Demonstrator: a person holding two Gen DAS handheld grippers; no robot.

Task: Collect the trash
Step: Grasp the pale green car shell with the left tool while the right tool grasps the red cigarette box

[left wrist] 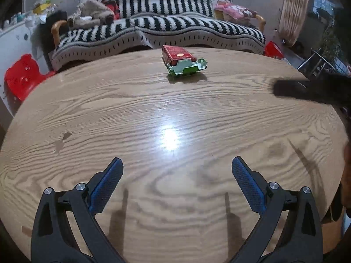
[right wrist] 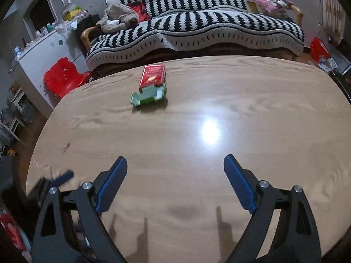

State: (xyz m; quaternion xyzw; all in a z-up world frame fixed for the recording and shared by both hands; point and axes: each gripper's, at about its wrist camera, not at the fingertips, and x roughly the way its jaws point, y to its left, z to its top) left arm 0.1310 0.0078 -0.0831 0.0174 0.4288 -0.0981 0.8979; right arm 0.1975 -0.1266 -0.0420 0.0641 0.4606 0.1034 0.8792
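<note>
Through the left wrist camera I look down along my left tool (left wrist: 177,164): its two blue-padded fingers (left wrist: 107,184) stand wide apart with nothing between them, hanging over the near part of the wooden worktop (left wrist: 87,118). The trash sits well beyond the tool, near the far edge of the worktop: a red box (left wrist: 176,53) with a green carton (left wrist: 186,68) touching its near side, the carton's flaps splayed open. A bright lamp glare lies on the wood between the tool and the red box. To the right of the red box, a dark blurred shape (left wrist: 307,89) reaches in over the worktop edge; I cannot tell exactly what it is. Behind the red box stands a sofa (left wrist: 158,28) under a black-and-white striped cover, with a brown plush toy (left wrist: 92,15) at its left end and a red plastic stool (left wrist: 22,76) on the floor further left.

Through the right wrist camera my right tool (right wrist: 175,164) is likewise spread wide and empty over the near worktop (right wrist: 263,109). From here the red box (right wrist: 152,75) lies ahead and left of the tool, near the far edge, and the green carton (right wrist: 148,95) presses against its near end. A blurred blue tip (right wrist: 63,177) shows to the lower left of the red box, at the worktop edge. The sofa (right wrist: 197,26) and red stool (right wrist: 63,76) stand behind.
</note>
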